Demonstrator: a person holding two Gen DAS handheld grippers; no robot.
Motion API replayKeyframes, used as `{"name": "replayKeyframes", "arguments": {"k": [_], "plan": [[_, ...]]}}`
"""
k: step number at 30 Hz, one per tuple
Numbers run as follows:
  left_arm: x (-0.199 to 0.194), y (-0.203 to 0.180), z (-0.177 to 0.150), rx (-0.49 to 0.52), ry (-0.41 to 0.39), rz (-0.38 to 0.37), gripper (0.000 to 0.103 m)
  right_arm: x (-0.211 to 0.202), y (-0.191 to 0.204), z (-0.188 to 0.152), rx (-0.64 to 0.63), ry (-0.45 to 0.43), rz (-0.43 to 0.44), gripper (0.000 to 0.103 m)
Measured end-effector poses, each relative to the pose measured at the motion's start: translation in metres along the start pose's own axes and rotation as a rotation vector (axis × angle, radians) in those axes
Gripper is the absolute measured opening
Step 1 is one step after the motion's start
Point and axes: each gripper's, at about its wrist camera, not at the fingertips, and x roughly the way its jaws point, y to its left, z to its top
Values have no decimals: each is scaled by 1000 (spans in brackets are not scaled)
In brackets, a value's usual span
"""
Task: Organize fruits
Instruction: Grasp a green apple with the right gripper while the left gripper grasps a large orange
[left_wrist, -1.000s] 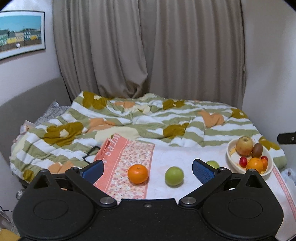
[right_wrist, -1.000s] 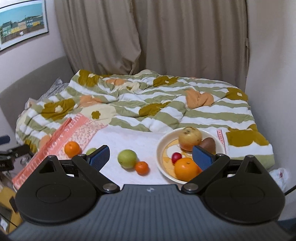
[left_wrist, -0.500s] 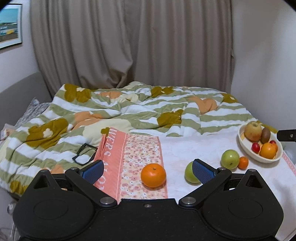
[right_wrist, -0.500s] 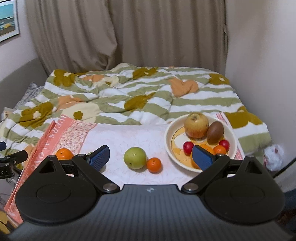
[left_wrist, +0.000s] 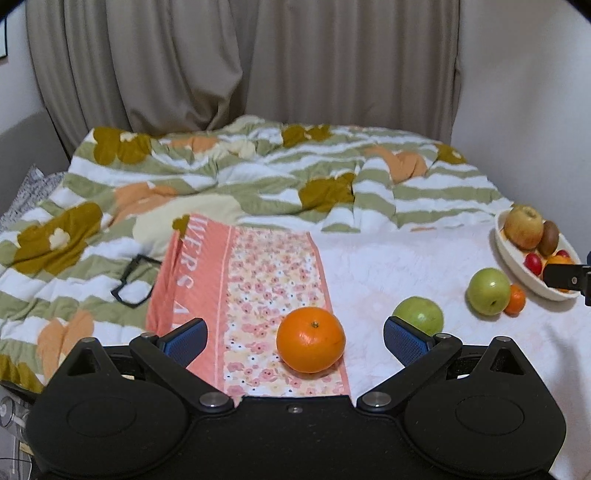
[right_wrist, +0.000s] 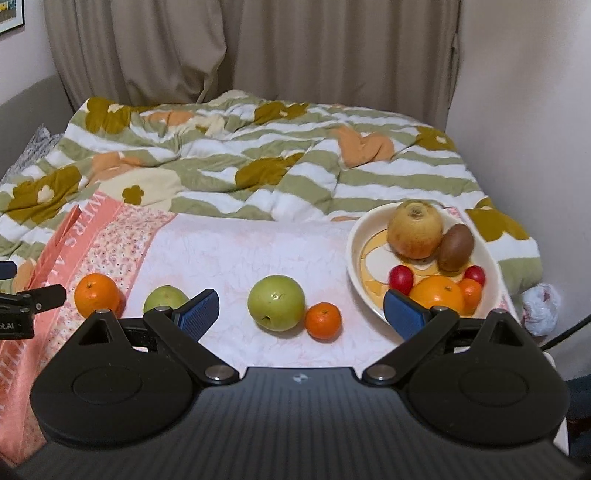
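A large orange (left_wrist: 310, 339) lies on the pink floral cloth, right between the fingers of my open left gripper (left_wrist: 295, 338). Beside it on the white cloth sits a green apple (left_wrist: 418, 316), partly behind my right fingertip. Farther right are a second green apple (left_wrist: 488, 290) and a small mandarin (left_wrist: 516, 299). In the right wrist view, my open right gripper (right_wrist: 301, 312) frames that green apple (right_wrist: 276, 302) and the mandarin (right_wrist: 323, 320). The white bowl (right_wrist: 364, 236) at right holds a yellow apple, a kiwi, red fruits and oranges. The large orange (right_wrist: 96, 294) lies far left.
A striped green and white duvet (left_wrist: 258, 177) covers the bed behind the cloths. Black glasses (left_wrist: 133, 278) lie on it at left. A beige curtain (left_wrist: 240, 62) hangs behind, with a wall at right. A crumpled white wad (right_wrist: 540, 308) lies past the bowl.
Both grippers have moved closer to the bed. The large orange now sits between my left fingers; the green apple and mandarin are centred between my right fingers. Nothing was grasped.
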Motion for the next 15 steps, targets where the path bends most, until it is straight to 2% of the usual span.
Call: {"name": "replayKeyframes", "arguments": {"k": [9,14,15], "plan": [[45,-6,1,-12,89,-1,100,53,7,2,-99,64,-5,103],[69,-9,-1,-30,150,-11,84,77,9,1,-146,102,24,103],[72,-9,-1,-29,162,-10,77,80,10,1,-152,109,31,103]]}}
